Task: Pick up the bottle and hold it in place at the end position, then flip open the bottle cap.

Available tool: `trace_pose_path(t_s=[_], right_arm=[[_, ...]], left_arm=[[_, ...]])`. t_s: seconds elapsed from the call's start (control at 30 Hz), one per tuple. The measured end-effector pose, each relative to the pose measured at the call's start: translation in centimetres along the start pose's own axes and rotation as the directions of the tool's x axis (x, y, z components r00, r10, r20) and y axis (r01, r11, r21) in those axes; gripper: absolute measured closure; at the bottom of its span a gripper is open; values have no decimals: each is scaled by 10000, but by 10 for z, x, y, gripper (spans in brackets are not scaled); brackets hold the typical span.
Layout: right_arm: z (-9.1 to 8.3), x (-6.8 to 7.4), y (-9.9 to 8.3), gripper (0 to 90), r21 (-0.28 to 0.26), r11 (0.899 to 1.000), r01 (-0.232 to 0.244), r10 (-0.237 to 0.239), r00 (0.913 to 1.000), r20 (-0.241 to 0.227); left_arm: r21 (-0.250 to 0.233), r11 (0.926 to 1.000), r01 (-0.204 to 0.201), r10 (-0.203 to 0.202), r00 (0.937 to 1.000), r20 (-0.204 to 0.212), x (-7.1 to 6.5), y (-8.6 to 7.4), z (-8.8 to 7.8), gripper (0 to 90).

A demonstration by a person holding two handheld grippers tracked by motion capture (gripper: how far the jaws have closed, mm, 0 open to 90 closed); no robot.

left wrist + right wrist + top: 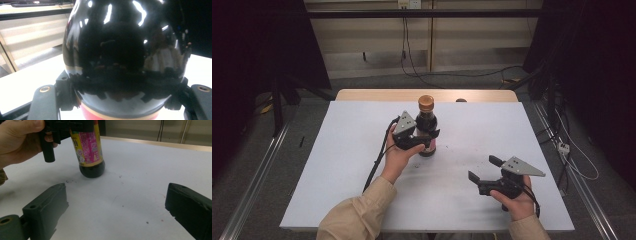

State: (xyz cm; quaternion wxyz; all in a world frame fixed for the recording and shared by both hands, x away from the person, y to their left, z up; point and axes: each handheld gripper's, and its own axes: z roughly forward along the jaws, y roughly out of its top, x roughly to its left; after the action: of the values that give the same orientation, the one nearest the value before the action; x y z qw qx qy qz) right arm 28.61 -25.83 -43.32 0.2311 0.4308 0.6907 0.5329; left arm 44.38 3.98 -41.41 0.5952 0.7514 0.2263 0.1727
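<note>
Dark glass, glossy and nearly black, makes up the bottle (427, 127) that stands upright on the white table (337, 165), a little toward twelve o'clock of the tabletop's middle in the high view. It has a golden-brown cap (426, 102) and a yellow and pink label (86, 147) around its lower body; its round base rests on the white surface. The left gripper (414, 140) comes at the bottle from about eight o'clock and is clamped on its body, one black jaw on each side. In the left gripper view the bottle's shiny dark shoulder (125, 50) swells between the two jaws, with their pads pressed against the glass at either flank. The left hand (399, 155) wraps the gripper's handle, and a beige sleeve (357, 212) runs down to the bottom edge.

At about four o'clock from the bottle, well apart from it, the right gripper (482, 169) is held by the right hand (517, 200) above the table. Its jaws stand wide apart with nothing between them. In the right gripper view they frame bare white tabletop, with the bottle and the left hand beyond at about eleven o'clock. Small dark specks (68, 181) dot the table near the bottle's base.
</note>
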Motion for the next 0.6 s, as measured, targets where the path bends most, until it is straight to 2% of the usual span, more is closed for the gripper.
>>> trace_pose_path(t_s=[0.03, 0.23, 0.3, 0.6], right_arm=[[2, 0, 2, 35, -26, 9999, -131, 131, 9999, -13], [5, 0, 3, 36, 119, 9998, -162, 163, 9998, -68], [6, 0, 3, 35, 177, 9998, -65, 67, 9999, -99], [10, 4, 6, 35, 263, 9996, 84, -77, 9997, -250]], left_arm=[[8, 10000, 4, -4, 10000, -2, 0, 0, 0, 298], [54, 10000, -1, 1, 10000, 15, -1, 0, 0, 298], [-20, 10000, 51, -51, 10000, -30, -1, 0, 0, 298], [198, 9998, 62, -62, 10000, -10, -2, 1, -2, 298]])
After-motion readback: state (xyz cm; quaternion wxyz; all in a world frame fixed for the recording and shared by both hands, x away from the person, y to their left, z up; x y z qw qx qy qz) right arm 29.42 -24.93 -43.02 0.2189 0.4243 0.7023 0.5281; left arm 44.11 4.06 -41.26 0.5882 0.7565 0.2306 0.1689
